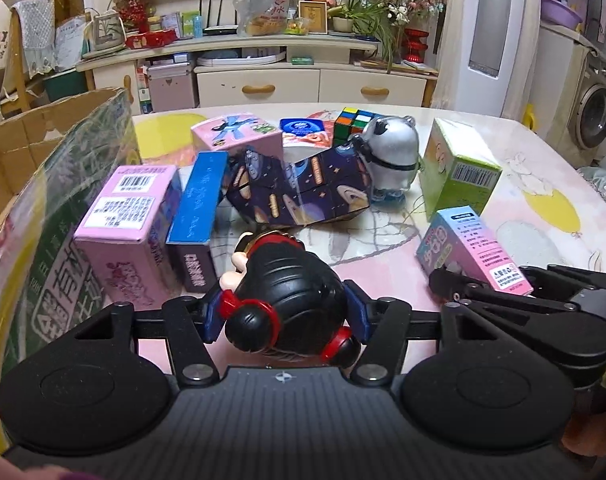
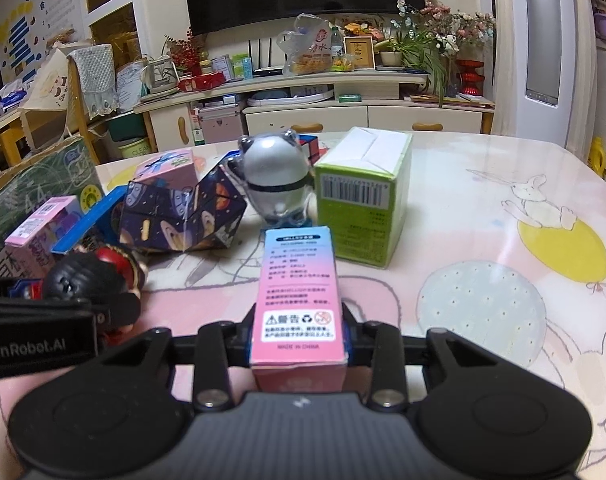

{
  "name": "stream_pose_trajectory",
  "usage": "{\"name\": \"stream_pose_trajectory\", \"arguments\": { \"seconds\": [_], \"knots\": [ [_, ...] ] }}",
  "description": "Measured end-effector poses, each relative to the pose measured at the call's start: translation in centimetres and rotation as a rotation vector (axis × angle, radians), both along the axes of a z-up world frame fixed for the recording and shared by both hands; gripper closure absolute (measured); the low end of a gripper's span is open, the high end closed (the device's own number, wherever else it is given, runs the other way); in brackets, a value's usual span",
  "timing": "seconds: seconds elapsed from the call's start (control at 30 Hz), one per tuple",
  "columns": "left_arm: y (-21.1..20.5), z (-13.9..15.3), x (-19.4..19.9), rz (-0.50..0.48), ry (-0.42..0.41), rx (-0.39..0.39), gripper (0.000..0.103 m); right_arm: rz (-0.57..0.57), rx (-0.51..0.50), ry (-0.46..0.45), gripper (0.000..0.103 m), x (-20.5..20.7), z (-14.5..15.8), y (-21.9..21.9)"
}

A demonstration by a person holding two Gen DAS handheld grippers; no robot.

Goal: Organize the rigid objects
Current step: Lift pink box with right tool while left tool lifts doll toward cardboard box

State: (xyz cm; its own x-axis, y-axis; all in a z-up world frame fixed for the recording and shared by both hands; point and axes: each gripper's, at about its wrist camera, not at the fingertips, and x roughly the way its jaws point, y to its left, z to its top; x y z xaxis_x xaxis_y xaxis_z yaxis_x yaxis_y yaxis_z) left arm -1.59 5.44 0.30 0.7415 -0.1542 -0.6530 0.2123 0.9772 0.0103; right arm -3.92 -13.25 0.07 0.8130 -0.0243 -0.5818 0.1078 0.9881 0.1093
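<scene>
Right tool [image 2: 299, 344] gripped pink box [image 2: 297, 300], "MADE IN CHINA" | left tool [image 1: 287, 316] clamped doll [image 1: 287, 300], "GenRobot.AI" on its side | both low over tabletop [image 2: 483, 240] | green box [image 2: 363, 200] barcode

Dim warm indoor light; glare on table [image 2: 483, 200]; fisheye-bent, soft edges.

a: where does the left wrist view sit?
b: low behind its gripper, tilted down across the table [image 1: 523, 184], cardboard box [image 1: 63, 184] close at left.
a: the right wrist?
b: alongside, same heading. both catch the panda figure [image 2: 273, 176] and tv cabinet [image 2: 367, 114].
</scene>
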Motion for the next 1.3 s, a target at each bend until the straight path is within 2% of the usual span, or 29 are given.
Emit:
{"name": "stream_pose_trajectory", "arguments": {
  "seconds": [0.3,0.8,1.3],
  "knots": [
    [0.9,0.9,-1.2,-0.027,-0.015,-0.036,0.03,0.017,-0.022,0.006,0.068,-0.9,0.1,1.3],
    [3.0,4.9,-3.2,-0.061,-0.108,-0.144,0.03,0.027,-0.011,-0.029,0.068,-2.8,2.6,3.1],
    [6.1,8.7,-3.5,0.005,-0.205,-0.205,0.03,0.114,-0.012,-0.105,0.068,-3.1,6.9,7.1]
  ]
}}
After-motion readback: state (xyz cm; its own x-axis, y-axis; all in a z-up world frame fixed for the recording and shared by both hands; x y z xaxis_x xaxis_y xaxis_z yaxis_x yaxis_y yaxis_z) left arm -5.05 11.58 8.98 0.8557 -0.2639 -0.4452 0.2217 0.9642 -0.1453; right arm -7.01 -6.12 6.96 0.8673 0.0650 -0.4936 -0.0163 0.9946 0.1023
